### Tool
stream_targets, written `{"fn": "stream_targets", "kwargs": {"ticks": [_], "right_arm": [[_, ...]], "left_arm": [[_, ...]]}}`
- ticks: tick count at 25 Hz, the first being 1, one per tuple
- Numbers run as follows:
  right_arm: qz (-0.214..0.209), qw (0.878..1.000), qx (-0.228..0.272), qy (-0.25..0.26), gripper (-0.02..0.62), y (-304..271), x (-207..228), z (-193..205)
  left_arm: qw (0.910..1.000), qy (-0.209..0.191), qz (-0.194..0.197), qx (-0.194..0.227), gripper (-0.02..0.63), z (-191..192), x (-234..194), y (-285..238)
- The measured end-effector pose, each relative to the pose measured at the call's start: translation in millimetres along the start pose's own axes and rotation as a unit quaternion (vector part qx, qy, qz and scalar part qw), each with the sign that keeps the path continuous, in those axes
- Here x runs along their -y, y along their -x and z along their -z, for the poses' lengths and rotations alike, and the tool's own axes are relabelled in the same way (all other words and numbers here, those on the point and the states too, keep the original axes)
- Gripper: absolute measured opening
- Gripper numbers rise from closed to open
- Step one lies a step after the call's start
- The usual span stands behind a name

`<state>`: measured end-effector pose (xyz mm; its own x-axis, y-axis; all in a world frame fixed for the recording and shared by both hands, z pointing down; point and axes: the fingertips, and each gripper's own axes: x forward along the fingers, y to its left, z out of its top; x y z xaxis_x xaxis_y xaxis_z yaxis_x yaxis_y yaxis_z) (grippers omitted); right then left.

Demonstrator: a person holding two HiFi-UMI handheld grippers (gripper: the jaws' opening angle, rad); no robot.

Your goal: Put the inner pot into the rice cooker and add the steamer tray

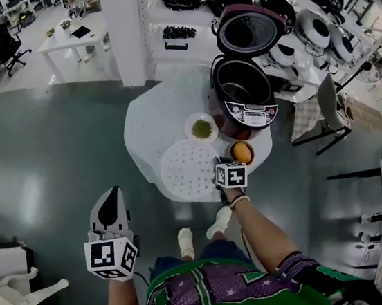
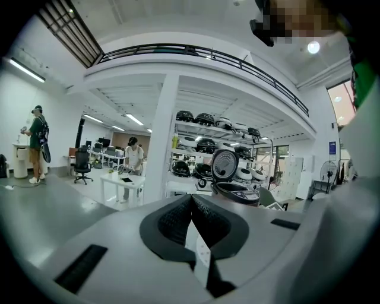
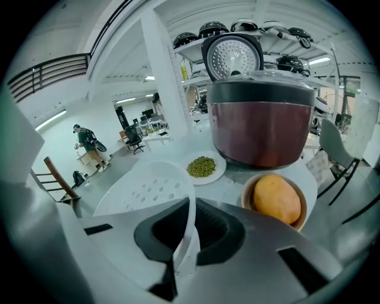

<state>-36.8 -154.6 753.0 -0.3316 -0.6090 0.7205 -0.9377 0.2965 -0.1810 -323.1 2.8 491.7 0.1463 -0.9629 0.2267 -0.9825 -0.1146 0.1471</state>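
Gray workshop floor (image 1: 50, 146), w/ shelves (image 2: 205, 130) of cookers in the bkgd. A round white table (image 1: 148, 119) holds a dark red rice cooker (image 1: 243, 99), its lid (image 1: 248, 32) swung up and open. The cooker's well looks dark; can't tell if an inner pot sits in it.

The steamer tray (image 1: 190, 169) lies on the table in front of the rice cooker, toward the person and a bit to the left in the head view. It's a white disc, perforated face up. Being round, it has no long axis. Whether it is clear of the table can't be told.

The right gripper (image 3: 190, 208) has the tray's near rim btwn its jaws, which are pressed in on the thin edge. The rim runs straight into the gap, and the rest of the tray spreads away toward the cooker. The right forearm is bare w/ a wristband. It reaches fwd from the body and angles down to the tray's cooker-side corner.

A small plate of green beans (image 1: 201, 127) sits just in front of the cooker. A bowl w/ an orange fruit (image 1: 241, 153) sits beside the tray, nearer the cooker.

The left gripper (image 2: 191, 205) is well apart from the cooker and off the table. It is held low by the person's hip, about level and aimed toward the shelves. Its jaws are pressed together on nothing.
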Motion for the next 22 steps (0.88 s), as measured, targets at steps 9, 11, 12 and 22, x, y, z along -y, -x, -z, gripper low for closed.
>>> {"fn": "stream_targets", "kwargs": {"ticks": [9, 11, 12, 22], "right_arm": [[-0.019, 0.999, 0.033, -0.019, 0.023, 57, -1, -41], [-0.017, 0.999, 0.043, -0.022, 0.023, 72, 1, -49], [-0.016, 0.998, 0.048, -0.024, 0.023, 79, 3, -53], [-0.021, 0.994, 0.089, -0.056, 0.025, 159, 15, -87]], "left_arm": [[0.9989, -0.012, 0.037, 0.025, 0.021, -26, 19, -9], [0.9982, -0.014, 0.051, 0.027, 0.021, -30, 27, -13], [0.9977, -0.016, 0.059, 0.03, 0.021, -34, 34, -15], [0.9895, -0.043, 0.126, 0.057, 0.021, -74, 96, -24]]}}
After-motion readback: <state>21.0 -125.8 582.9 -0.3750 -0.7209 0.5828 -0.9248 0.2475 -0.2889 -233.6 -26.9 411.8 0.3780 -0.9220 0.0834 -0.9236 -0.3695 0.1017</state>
